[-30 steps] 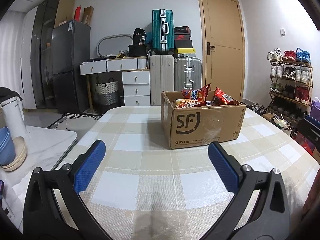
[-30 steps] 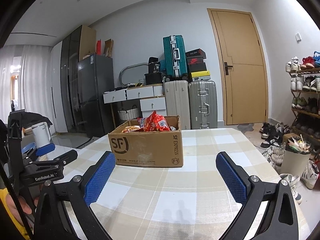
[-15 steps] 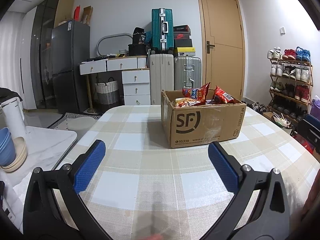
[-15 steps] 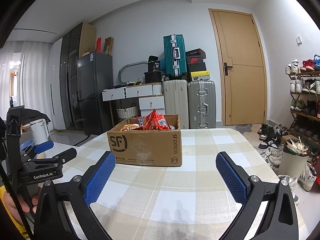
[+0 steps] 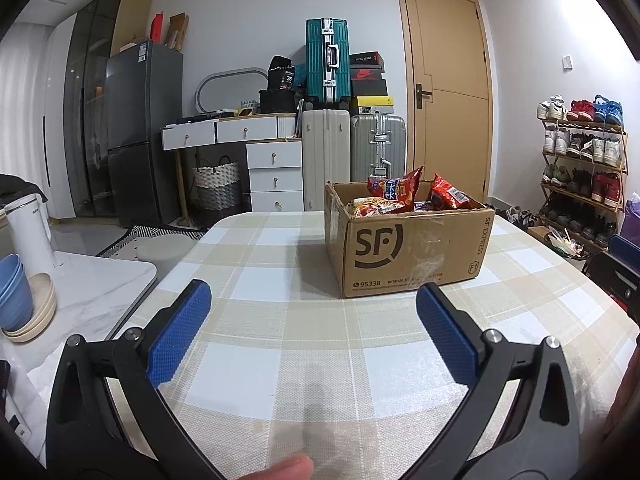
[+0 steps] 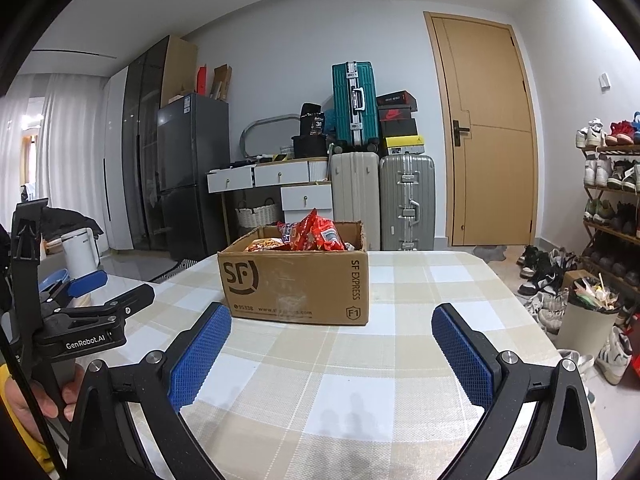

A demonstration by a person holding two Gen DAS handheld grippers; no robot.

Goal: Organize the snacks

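White walls; a tan door (image 5: 448,100) at one o'clock, stacked suitcases (image 5: 352,148) at twelve, dark fridge (image 5: 140,128) at ten, shoe rack (image 5: 580,160) at three.

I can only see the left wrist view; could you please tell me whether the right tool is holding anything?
Observer: No. The right tool is open and empty, above the table, short of the cardboard box.
Operator: Thank you. How does my left tool look from that side?
Observer: The left tool is left of the box, near the table's left edge, with a hand wrapped around its handle.
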